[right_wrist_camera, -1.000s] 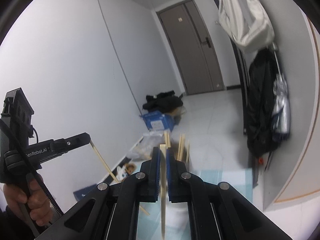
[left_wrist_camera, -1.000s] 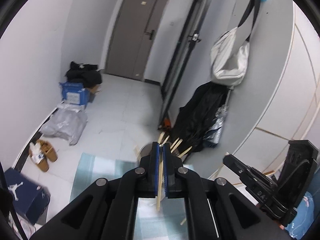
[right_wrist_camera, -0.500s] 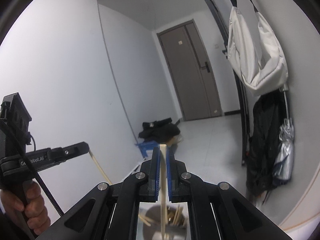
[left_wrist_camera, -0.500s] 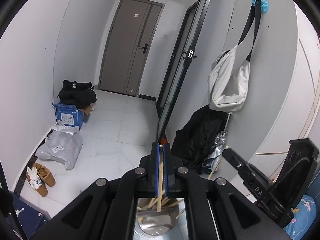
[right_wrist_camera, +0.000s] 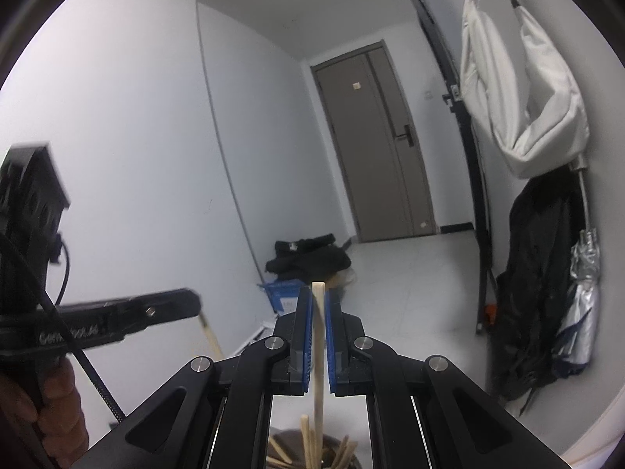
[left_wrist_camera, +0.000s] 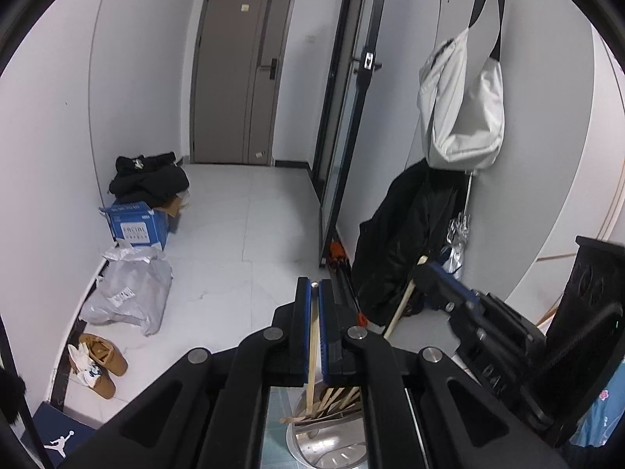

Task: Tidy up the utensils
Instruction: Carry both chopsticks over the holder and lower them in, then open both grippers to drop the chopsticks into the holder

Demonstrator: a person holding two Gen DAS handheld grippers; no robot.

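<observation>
My left gripper (left_wrist_camera: 315,287) is shut on a wooden chopstick (left_wrist_camera: 312,355) that hangs down into a metal utensil holder (left_wrist_camera: 332,445) with several chopsticks in it. My right gripper (right_wrist_camera: 318,293) holds another wooden chopstick (right_wrist_camera: 318,336) upright between its blue pads, above the same holder (right_wrist_camera: 312,449). The right gripper also shows at the right of the left wrist view (left_wrist_camera: 433,273), with its chopstick (left_wrist_camera: 404,301). The left gripper shows at the left of the right wrist view (right_wrist_camera: 191,301).
A grey door (left_wrist_camera: 238,78) stands at the far end of a white tiled floor. A blue box (left_wrist_camera: 134,226), black clothes, a grey bag (left_wrist_camera: 129,293) and shoes lie along the left wall. A white bag (left_wrist_camera: 461,109) and black coat (left_wrist_camera: 402,242) hang on the right.
Both grippers have tilted up and risen over the last second; the holder now sits at the bottom edge of both views. The right gripper has come closer to the left one.
</observation>
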